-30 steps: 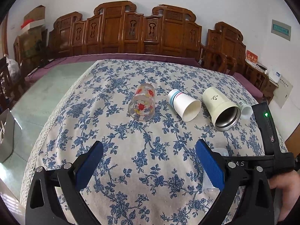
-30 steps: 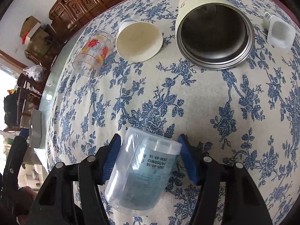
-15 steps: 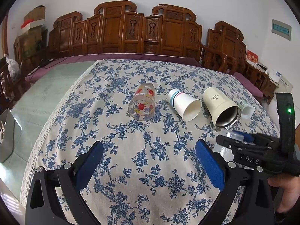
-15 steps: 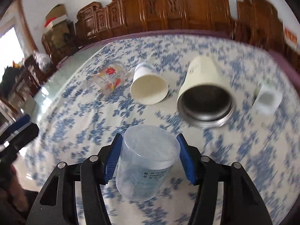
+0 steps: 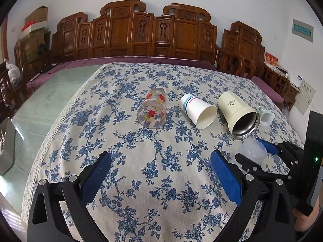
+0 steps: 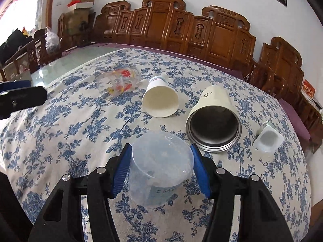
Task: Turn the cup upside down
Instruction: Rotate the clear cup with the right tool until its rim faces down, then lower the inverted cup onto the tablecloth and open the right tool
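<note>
My right gripper [image 6: 160, 169] is shut on a clear plastic cup [image 6: 159, 167]. It holds the cup base-up, tilted, just above the floral tablecloth [image 6: 80, 121]. The cup [image 5: 251, 151] and right gripper [image 5: 262, 153] also show in the left wrist view at the right. My left gripper [image 5: 161, 179] is open and empty, low over the near part of the cloth [image 5: 161, 155].
Several cups lie on their sides in a row behind: a glass with red flowers [image 5: 152, 109] [image 6: 119, 81], a white paper cup [image 5: 198, 111] [image 6: 160, 99], a cream steel-lined tumbler [image 5: 239, 115] [image 6: 214, 121], a small white cup [image 5: 266, 116] [image 6: 267, 138]. Carved wooden chairs [image 5: 141, 32] stand behind the table.
My right gripper has lifted and turned the clear cup from lying flat to nearly upside down. The left gripper has not moved.
</note>
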The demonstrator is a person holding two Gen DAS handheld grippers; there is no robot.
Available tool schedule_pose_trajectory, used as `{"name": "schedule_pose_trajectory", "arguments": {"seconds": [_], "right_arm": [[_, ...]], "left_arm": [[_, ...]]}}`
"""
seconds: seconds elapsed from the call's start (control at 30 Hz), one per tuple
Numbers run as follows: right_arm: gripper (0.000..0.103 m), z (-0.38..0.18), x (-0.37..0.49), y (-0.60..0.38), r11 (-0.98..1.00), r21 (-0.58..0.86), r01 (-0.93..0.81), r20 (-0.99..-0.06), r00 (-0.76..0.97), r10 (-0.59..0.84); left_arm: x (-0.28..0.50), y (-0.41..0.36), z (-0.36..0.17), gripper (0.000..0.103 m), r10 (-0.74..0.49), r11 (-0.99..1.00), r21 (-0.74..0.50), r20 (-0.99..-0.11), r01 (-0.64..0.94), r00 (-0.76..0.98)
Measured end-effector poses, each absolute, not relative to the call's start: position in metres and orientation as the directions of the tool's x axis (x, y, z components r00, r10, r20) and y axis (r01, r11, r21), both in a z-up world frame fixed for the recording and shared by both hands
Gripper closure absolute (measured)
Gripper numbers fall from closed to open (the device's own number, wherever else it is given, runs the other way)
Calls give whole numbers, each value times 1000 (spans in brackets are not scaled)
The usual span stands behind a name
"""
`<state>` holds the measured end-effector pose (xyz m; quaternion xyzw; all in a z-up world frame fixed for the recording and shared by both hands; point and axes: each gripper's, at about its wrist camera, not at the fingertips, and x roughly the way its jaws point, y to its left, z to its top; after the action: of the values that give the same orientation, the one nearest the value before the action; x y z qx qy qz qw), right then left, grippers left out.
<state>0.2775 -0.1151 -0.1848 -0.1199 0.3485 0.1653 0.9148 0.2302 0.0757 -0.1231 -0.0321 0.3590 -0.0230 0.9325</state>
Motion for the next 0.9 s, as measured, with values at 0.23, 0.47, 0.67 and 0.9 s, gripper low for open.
{"name": "schedule_pose_trajectory", "arguments": {"seconds": [0.23,0.47,0.67,0.9], "right_arm": [[43,-189,267,-117,926,-40,-376,-698,673,243],[33,-184,261,-131,933,70,-354,-704,645,297],[32,-170,247,-149,932,126,-340,-683,651,330],[27,-153,225,-175,938,158,-309,-661,672,333]], "left_arm": [[230,76,-123,8,-66,997,-76,-667,20,742],[226,72,-121,8,-55,998,-59,-661,21,748],[219,62,-115,8,-30,999,-29,-652,15,758],[205,46,-105,8,-13,1000,0,-642,17,767]]}}
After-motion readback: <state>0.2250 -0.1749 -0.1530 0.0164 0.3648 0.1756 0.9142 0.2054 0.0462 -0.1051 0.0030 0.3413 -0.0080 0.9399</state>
